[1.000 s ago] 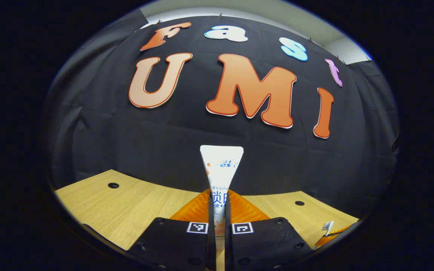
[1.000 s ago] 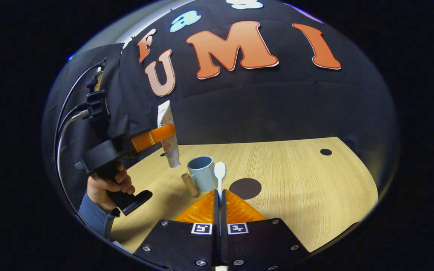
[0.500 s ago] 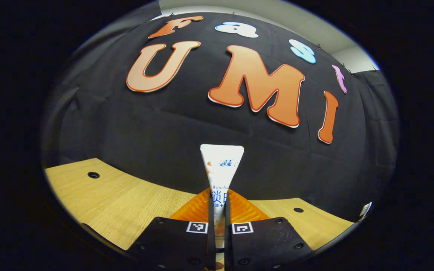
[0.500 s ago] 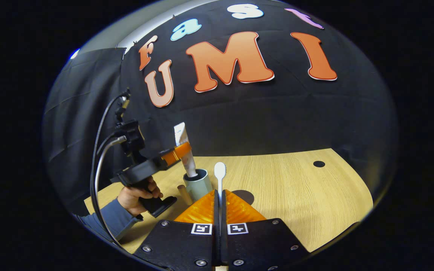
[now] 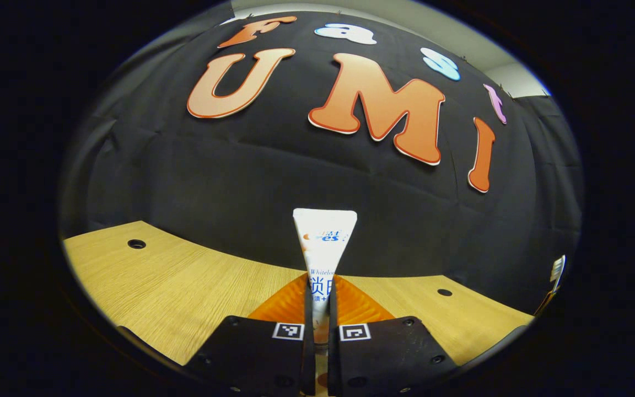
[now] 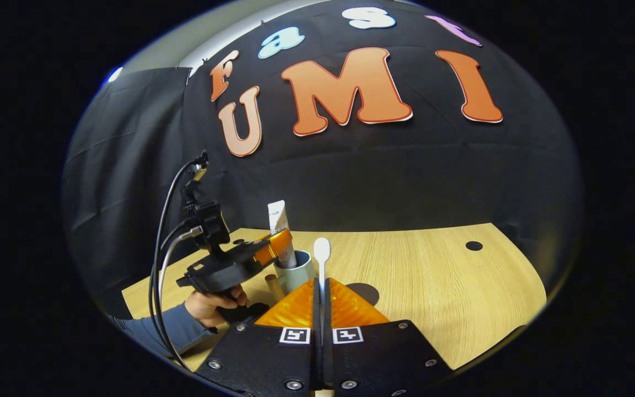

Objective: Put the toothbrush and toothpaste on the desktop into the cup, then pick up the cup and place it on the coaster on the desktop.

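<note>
Our left gripper (image 5: 317, 298) is clamped on the toothpaste (image 5: 324, 242), which stands upright with its lower end down inside the cup (image 6: 294, 270) on the wooden table (image 6: 433, 275). Our right gripper (image 6: 320, 295) pinches the toothbrush (image 6: 322, 259) upright, just right of the cup. The dark round coaster (image 6: 366, 292) lies beside the cup, behind our right fingers.

**Toothpaste going into the cup**

Your right gripper (image 6: 321, 286) pinches the toothbrush (image 6: 322, 259) upright. Ahead, your left gripper (image 6: 278, 246) clamps the toothpaste (image 6: 279, 217), its lower end inside the cup (image 6: 297, 271). The coaster (image 6: 368, 292) lies just beside.
</note>
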